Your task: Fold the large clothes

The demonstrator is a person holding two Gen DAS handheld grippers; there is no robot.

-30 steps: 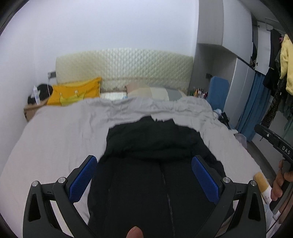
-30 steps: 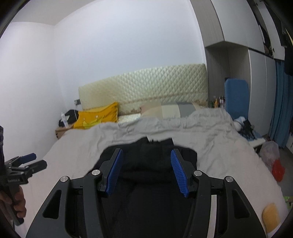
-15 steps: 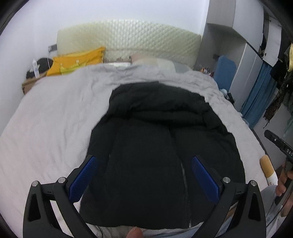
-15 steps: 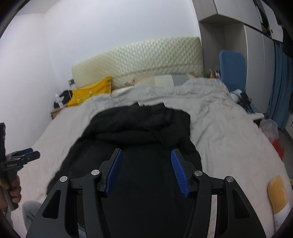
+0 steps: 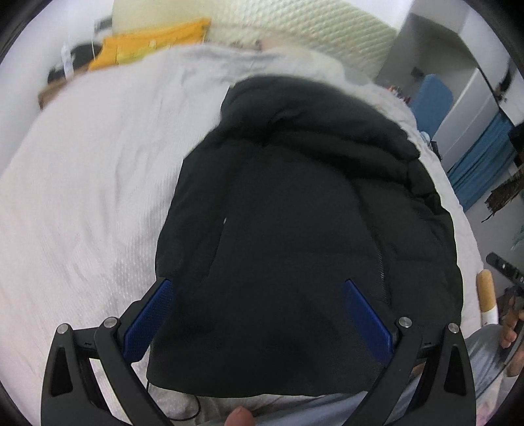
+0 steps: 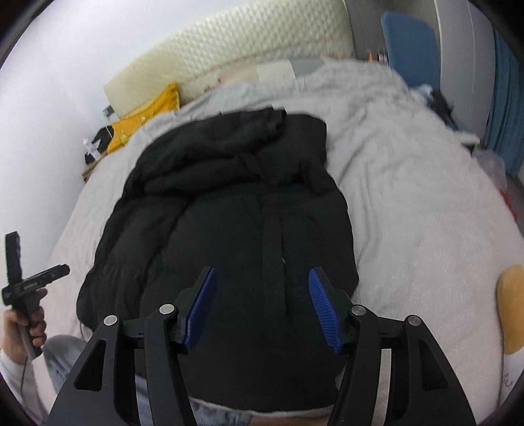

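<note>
A large black puffer jacket (image 5: 294,213) lies flat on the grey bed (image 5: 82,196), hood end toward the headboard and hem toward me. My left gripper (image 5: 256,282) hovers over the hem's left part, its jaws wide open with nothing pinched. In the right wrist view the jacket (image 6: 229,213) fills the middle, and my right gripper (image 6: 261,271) hangs above its lower right part. Its jaws are opening, and the blue pads (image 6: 322,308) press on nothing. Each gripper also shows at the edge of the other view, held in a hand (image 6: 23,324).
A yellow pillow (image 5: 147,42) and a cream quilted headboard (image 5: 294,29) are at the far end. A blue chair (image 6: 409,42) and wardrobe stand right of the bed. An orange and white soft toy (image 6: 511,304) lies at the bed's right edge. My grey trouser legs show below the hem.
Both grippers have sunk toward the bed and tipped downward, so the jacket now fills most of each view. The right gripper's jaws stand wider than before.
</note>
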